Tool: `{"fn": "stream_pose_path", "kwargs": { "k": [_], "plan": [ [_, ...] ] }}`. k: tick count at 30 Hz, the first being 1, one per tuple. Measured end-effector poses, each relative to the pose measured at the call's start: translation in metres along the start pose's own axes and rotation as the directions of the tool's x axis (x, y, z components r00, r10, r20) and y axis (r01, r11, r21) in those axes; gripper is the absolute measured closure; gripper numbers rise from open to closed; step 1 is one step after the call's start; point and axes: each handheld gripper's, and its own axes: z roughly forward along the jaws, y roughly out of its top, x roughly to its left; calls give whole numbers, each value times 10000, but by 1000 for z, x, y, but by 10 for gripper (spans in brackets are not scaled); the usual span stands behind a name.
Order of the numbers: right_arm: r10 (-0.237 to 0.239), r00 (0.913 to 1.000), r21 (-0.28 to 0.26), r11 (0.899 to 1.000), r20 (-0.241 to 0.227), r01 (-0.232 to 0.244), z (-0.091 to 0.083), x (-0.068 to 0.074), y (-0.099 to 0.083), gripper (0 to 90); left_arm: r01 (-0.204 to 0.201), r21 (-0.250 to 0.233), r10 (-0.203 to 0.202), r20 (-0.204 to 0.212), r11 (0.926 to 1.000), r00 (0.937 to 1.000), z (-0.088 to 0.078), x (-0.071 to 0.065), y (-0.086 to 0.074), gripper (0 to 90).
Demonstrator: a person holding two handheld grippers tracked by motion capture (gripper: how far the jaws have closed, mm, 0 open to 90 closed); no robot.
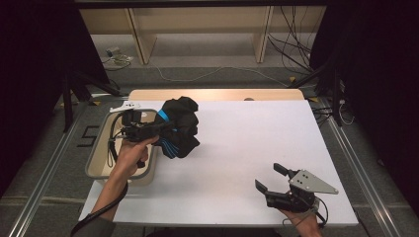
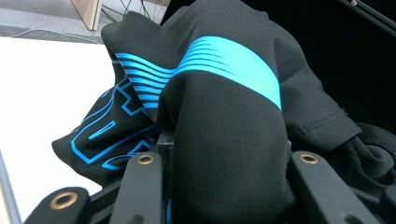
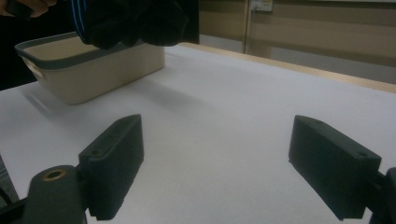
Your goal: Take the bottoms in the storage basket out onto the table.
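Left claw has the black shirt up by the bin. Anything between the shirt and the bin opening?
Nothing visible. The shirt hangs from the left claw just past the bin rim, above the table. The bin's visible interior looks empty. The right claw sits open, far off.

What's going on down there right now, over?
Left gripper clamped on black shirt, held beside beige bin. Right gripper open, empty, over white table. Nothing in the way.
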Motion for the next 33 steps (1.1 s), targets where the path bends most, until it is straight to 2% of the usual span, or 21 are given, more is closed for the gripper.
{"fn": "stream_pose_path", "kwargs": {
  "k": [13, 21, 26, 33],
  "plan": [
    [31, 10000, 17, 10000, 33, -31, 0, -1, 0, 189, -205, 279, 200, 163, 9994, 9997, 15, -15, -4, 612],
    [21, 10000, 23, 10000, 42, -21, 0, -1, 0, 189, -465, 472, 452, 296, 9978, 9985, 30, -25, -3, 612],
    [102, 9999, -10, 9999, 59, -102, 0, -2, -1, 189, -451, 473, 433, 387, 9979, 9983, 37, -30, -2, 612],
    [101, 9999, -8, 9999, 75, -101, -1, -2, -1, 189, -552, 803, 521, 412, 9952, 9978, 53, -34, -7, 612]
  ]
}}
